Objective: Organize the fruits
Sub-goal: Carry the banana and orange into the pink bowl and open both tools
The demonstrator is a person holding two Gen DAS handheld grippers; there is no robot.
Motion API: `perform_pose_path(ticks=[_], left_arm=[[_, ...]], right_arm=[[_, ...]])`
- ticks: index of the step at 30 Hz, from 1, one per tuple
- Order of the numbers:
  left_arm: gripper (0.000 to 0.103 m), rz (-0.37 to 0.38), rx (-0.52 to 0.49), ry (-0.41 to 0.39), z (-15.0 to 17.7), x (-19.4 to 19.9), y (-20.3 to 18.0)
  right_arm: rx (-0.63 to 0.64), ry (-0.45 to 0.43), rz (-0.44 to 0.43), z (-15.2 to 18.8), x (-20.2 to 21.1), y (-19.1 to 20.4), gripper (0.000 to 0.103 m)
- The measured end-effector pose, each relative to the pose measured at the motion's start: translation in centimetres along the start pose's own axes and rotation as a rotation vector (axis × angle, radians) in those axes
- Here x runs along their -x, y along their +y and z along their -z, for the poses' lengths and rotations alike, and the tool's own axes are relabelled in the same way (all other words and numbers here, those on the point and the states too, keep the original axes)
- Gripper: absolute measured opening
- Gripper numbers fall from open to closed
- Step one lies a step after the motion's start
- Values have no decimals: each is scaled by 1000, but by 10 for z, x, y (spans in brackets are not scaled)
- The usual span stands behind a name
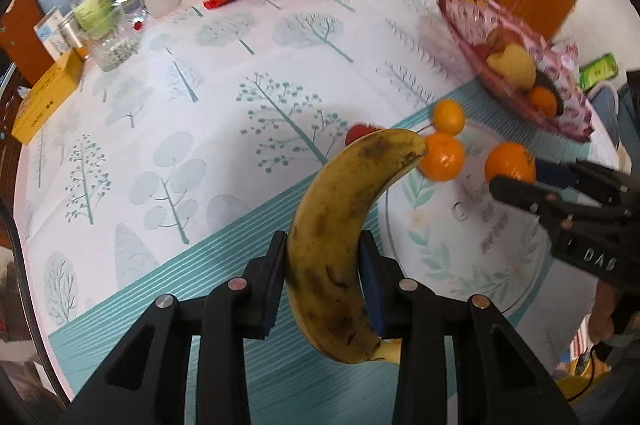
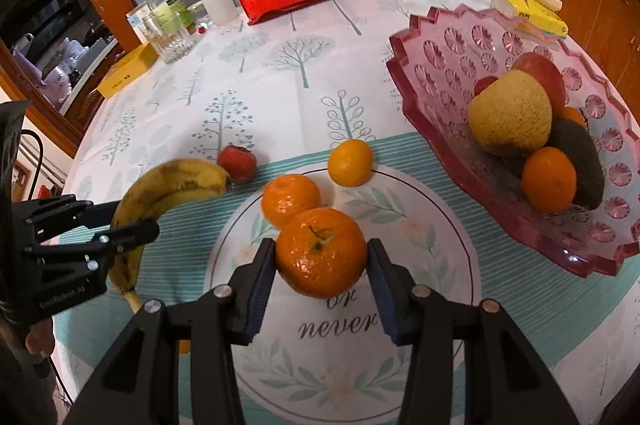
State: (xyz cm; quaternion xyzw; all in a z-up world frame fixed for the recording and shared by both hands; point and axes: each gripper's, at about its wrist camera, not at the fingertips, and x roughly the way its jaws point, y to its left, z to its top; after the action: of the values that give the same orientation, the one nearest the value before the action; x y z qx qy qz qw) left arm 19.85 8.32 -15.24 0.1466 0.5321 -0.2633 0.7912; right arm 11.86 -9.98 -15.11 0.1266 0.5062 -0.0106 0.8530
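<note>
- While both tools are above the bench (image 2: 280, 73), each one has a fruit between its jaws.
- Left tool (image 1: 324, 277): its jaws are closed on a spotted banana (image 1: 344, 225). The pads press the banana's lower half from both sides. The curved upper end rises past the fingertips and points to the right, and the stem end hangs below the pads.
- Right tool (image 2: 322, 265): its jaws are partly closed around an orange (image 2: 320, 251), with one blue pad touching each side. The orange sits right at the fingertips, its green stem facing the camera.
- In the right wrist view, the left tool and its banana are at the left edge, well apart from the gripped orange.
- Two more oranges lie on the bench just beyond the right tool: one (image 2: 290, 199) is close behind the held orange, the other (image 2: 350, 163) a little farther.
- A small red fruit (image 2: 237, 163) lies near the banana's tip.
- A pink bowl (image 2: 440, 65) stands to the right and holds several fruits, among them a yellow one (image 2: 510, 113) and another orange (image 2: 549, 179).
</note>
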Motion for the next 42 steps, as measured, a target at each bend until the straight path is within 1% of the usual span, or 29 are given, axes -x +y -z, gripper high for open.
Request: perform_pose_path(ticks=[7, 13, 17, 22, 26, 32, 38, 42], left_arm=[[33, 5, 36, -71, 0, 45, -17], [33, 36, 78, -123, -2, 82, -41], [33, 51, 86, -158, -2, 104, -65], [33, 61, 87, -204, -11, 128, -101], [33, 72, 77, -233, -24, 139, -132], [33, 79, 83, -258, -48, 144, -181], [33, 71, 98, -266, -66, 139, -215], [33, 48, 109, -269, -78, 133, -235]], right_arm=[[21, -37, -25, 2, 34, 2, 46], [40, -88, -47, 0, 73, -3, 46], [53, -121, -62, 0, 98, -12, 46], [76, -153, -78, -1, 124, -31, 46], [86, -170, -83, -5, 141, -50, 46], [122, -201, -80, -13, 167, -87, 46], [141, -237, -84, -25, 190, -125, 46], [139, -236, -89, -35, 191, -150, 46]])
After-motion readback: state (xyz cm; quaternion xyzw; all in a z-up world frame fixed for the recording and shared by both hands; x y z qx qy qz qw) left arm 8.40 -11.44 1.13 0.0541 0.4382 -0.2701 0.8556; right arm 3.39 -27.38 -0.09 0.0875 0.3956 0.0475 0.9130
